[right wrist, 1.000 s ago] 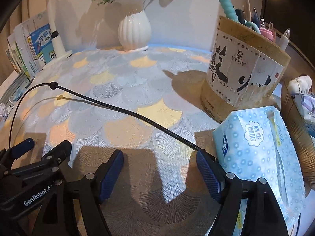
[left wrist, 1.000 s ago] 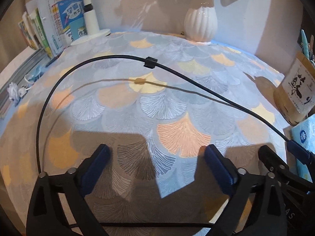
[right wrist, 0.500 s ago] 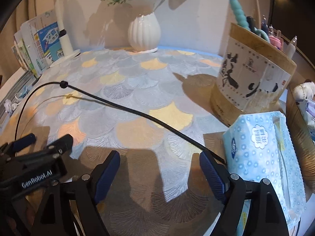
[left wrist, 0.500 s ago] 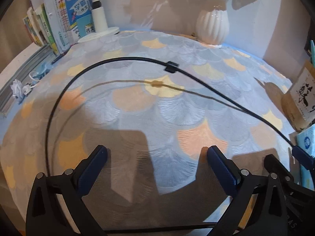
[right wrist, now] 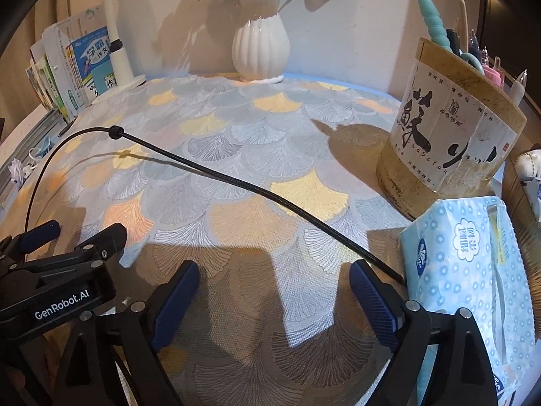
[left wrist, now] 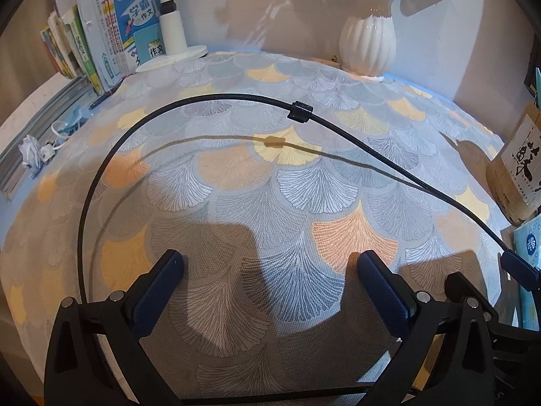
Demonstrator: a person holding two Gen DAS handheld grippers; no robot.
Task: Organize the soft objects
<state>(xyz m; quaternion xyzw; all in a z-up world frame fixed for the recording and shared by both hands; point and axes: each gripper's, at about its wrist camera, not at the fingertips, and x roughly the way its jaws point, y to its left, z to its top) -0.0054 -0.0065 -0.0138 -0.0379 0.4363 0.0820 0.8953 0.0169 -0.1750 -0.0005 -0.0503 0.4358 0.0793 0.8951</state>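
A light blue soft tissue pack [right wrist: 466, 270] lies at the table's right side, just right of my right gripper [right wrist: 274, 277]. That gripper's jaws are opening, with only the fan-patterned tablecloth [right wrist: 270, 155] between them. A white plush toy [right wrist: 532, 165] peeks in at the far right edge. My left gripper [left wrist: 268, 267] hovers over the cloth, open and with nothing in it; its body shows in the right wrist view [right wrist: 61, 270] at lower left. The tissue pack's edge [left wrist: 529, 247] appears at the right in the left wrist view.
A black cable [left wrist: 203, 99] arcs above the cloth between the two grippers. A round pen holder [right wrist: 449, 128] stands behind the tissue pack. A white vase [right wrist: 260, 50] sits at the back by the wall. Books [left wrist: 101, 34] and a lamp base [left wrist: 172, 57] stand at the back left.
The right gripper's jaws have spread wider. Both views have shifted slightly, so the vase and books sit a bit more to the right in the frames.
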